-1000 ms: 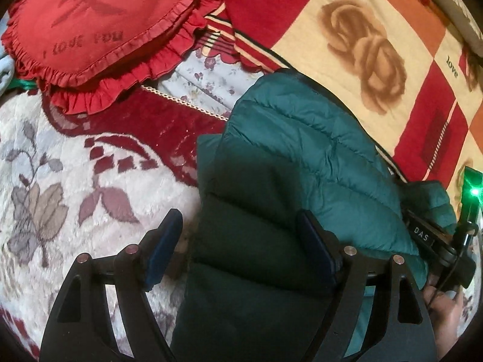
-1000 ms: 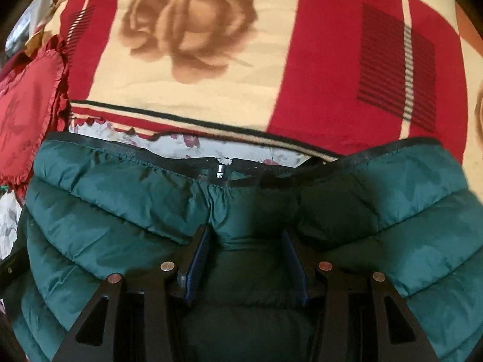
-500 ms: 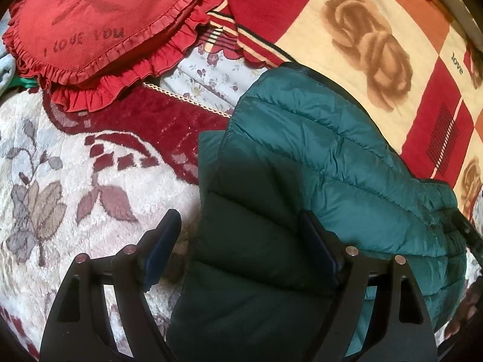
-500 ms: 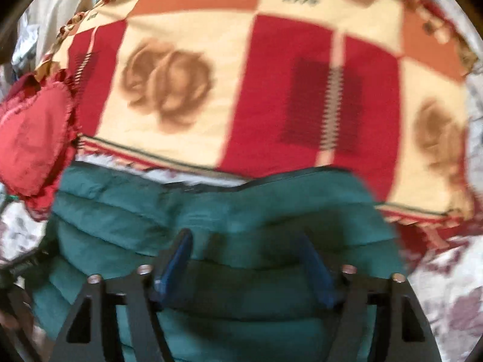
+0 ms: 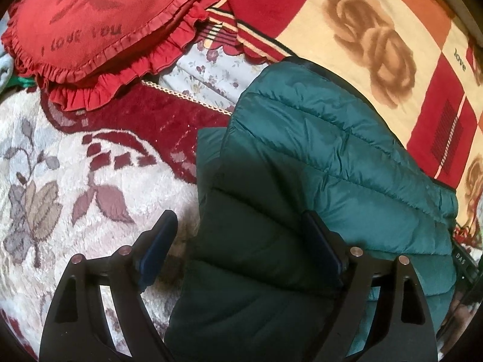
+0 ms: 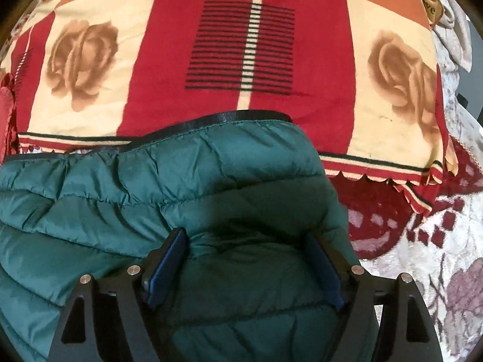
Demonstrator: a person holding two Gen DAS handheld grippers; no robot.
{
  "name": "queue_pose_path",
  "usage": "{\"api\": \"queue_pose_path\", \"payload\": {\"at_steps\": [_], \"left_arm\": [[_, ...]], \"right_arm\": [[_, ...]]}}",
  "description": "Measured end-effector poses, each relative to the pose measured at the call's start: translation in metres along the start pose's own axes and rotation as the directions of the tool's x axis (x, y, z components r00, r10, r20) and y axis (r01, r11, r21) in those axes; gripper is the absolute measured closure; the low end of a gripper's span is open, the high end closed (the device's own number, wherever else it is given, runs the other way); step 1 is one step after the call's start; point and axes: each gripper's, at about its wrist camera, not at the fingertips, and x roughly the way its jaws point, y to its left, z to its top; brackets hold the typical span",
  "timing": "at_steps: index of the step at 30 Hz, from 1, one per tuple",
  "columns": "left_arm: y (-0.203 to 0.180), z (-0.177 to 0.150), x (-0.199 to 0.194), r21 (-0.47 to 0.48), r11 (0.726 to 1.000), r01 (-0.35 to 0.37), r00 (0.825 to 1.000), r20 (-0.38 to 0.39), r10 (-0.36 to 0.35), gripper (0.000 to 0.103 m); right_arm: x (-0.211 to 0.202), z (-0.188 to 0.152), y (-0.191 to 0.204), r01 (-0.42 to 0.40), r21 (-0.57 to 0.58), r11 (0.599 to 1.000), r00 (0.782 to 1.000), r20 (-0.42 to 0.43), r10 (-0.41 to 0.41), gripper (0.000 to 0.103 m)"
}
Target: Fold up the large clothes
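Both grippers (image 5: 241,241) (image 6: 246,262) spread wide over green jacket (image 5: 332,157)

Black tongs (image 5: 241,249), blue pads (image 6: 167,267), silver screws.

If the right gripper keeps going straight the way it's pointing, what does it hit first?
Most likely the green puffer jacket: it fills the space between and ahead of the open right gripper. Past its black-trimmed edge lies the rose-patterned blanket. Depth is unclear.

The green jacket (image 5: 317,163) runs off the bottom edge in both views; the red cushion (image 5: 99,24) is cut off upper left.
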Motion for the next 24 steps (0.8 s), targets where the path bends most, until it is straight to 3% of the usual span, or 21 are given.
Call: {"api": "queue_pose_path", "payload": {"at_steps": [5,6,10,15,22,24], "left_arm": [[0.002,-0.001,0.001,-0.006,1.0,0.007,1.0,-0.006,-0.007,0.017],[0.002,-0.001,0.0,-0.011,1.0,0.01,1.0,-0.009,-0.011,0.017],[0.002,-0.003,-0.006,-0.018,1.0,0.013,1.0,-0.018,-0.014,0.017],[0.006,-0.01,-0.016,-0.014,1.0,0.024,1.0,-0.014,-0.024,0.017],[0.014,-0.016,-0.015,-0.01,0.998,0.058,0.998,-0.029,-0.058,0.017],[0.015,-0.017,-0.014,-0.011,0.998,0.068,0.997,-0.032,-0.068,0.017]], "right_arm": [[-0.012,0.006,0.0,0.012,0.01,1.0,1.0,-0.015,-0.012,0.025],[-0.028,0.007,0.002,0.012,0.013,1.0,1.0,0.013,-0.012,0.025],[-0.077,0.01,0.023,-0.111,0.009,0.994,0.988,0.108,0.109,0.025],[-0.087,0.017,0.101,-0.289,-0.059,0.956,0.955,0.046,0.292,0.025],[-0.055,0.017,0.199,-0.363,-0.16,0.918,0.931,-0.019,0.365,0.025],[-0.043,0.022,0.222,-0.358,-0.179,0.917,0.933,-0.028,0.359,0.025]]}}
